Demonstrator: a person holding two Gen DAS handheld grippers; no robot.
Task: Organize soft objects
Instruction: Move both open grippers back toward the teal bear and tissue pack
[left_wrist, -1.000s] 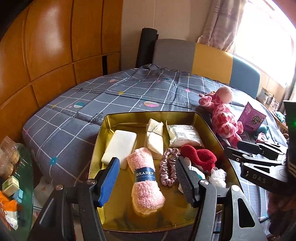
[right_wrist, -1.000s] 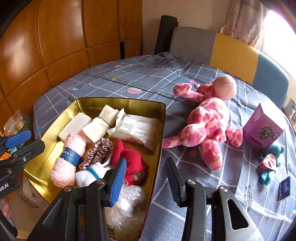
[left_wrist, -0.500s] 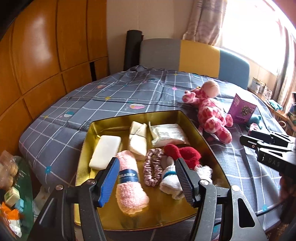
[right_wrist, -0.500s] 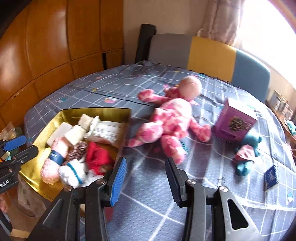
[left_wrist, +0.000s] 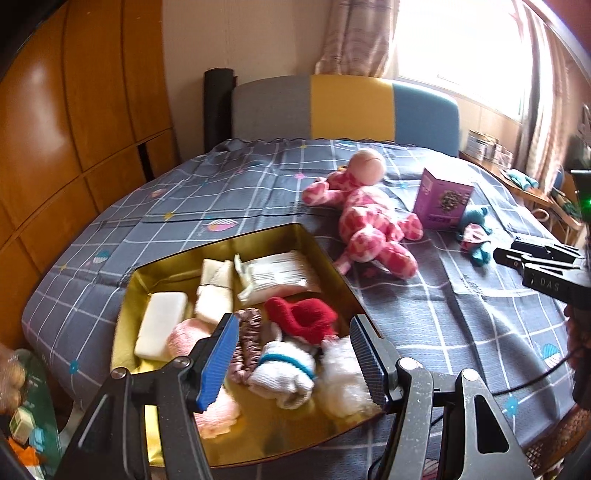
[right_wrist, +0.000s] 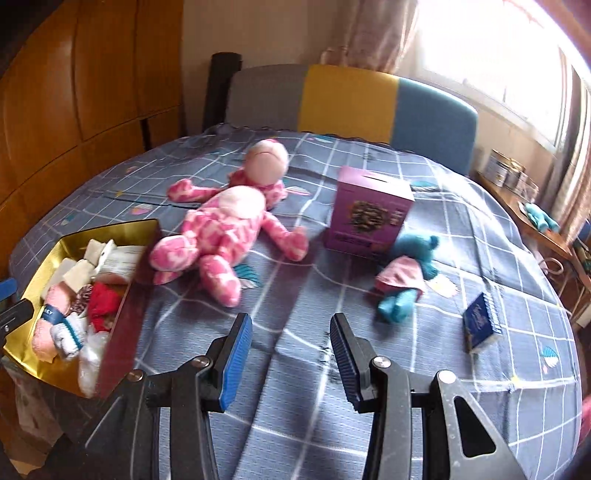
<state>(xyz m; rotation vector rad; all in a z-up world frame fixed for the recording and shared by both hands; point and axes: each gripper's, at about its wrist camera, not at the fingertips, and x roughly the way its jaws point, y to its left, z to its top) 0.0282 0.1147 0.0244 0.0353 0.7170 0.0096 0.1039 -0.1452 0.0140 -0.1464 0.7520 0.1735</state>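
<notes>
Nearest, the right claw (right_wrist: 291, 360) hangs empty over bare cloth with its jaws moderately apart. The left claw (left_wrist: 291, 363), also empty and parted somewhat wider, hovers above the near end of the shallow gold metal tin (left_wrist: 325, 254).

That tin, on the bench under a grey checked cloth (right_wrist: 461, 229), already holds rolled socks, a red knit piece, a satin scrunchie, a white bar and a sealed packet. A blue band on the pink rolled towel (right_wrist: 46, 325) shows letters ending "EY"; no more is legible.

Outside the tin, beyond its far right corner, lies the pink-and-white spotted plush doll (right_wrist: 221, 229). Farther right of the tin stands a purple cardboard box (right_wrist: 369, 214), its print unreadable, with a small teal plush in a pink skirt (right_wrist: 402, 280) just beside it.

The step in hand looks like reaching for a remaining toy. Next, the right claw would need to go forward over a plush, widen around a limb or the body, then close.
</notes>
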